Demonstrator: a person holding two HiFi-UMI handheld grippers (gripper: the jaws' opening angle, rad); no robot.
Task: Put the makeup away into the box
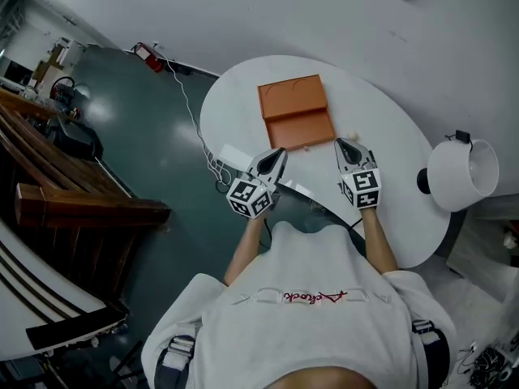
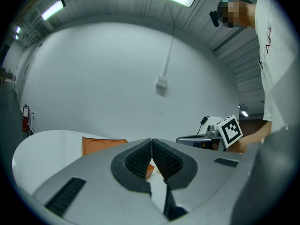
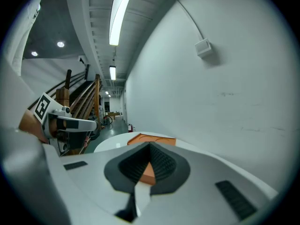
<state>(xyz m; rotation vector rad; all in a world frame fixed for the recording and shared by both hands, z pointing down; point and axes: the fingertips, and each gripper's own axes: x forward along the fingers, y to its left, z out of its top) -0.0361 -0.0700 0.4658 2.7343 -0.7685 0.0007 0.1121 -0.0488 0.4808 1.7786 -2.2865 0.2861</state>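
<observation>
**A:** Where are the two tools?

**B:** Both hang over the near edge of the table, side by side and aimed at the box. The left tool has its jaws pressed together with nothing between the pads. Its own view shows only a sliver of the orange box behind them. The right tool is likewise closed and empty.

**A:** Why closed, if there's makeup to pick up?

**B:** My guess is that nothing is within reach, so there's no reason to spread them. They would have to open before any grasp.

**A:** And the box?

**B:** It sits mid-table, open, with the lid laid back flat on the far side so the tray faces the person. That leaves the tray free for dropping things in from above. It looks bare inside, as far as I can tell.

**A:** The makeup?

**B:** The only candidate I see is a small pale piece on the table. It lies just beside the box's near right corner, close ahead of the right tool. It's too small to say what it is.

**A:** Which tool should take it?

**B:** Probably the right, since it's nearest. The task looks barely begun.

**A:** Any hazard?

**B:** A lamp stands at the table's right edge, well apart from the box. A wide swing could meet it.
</observation>
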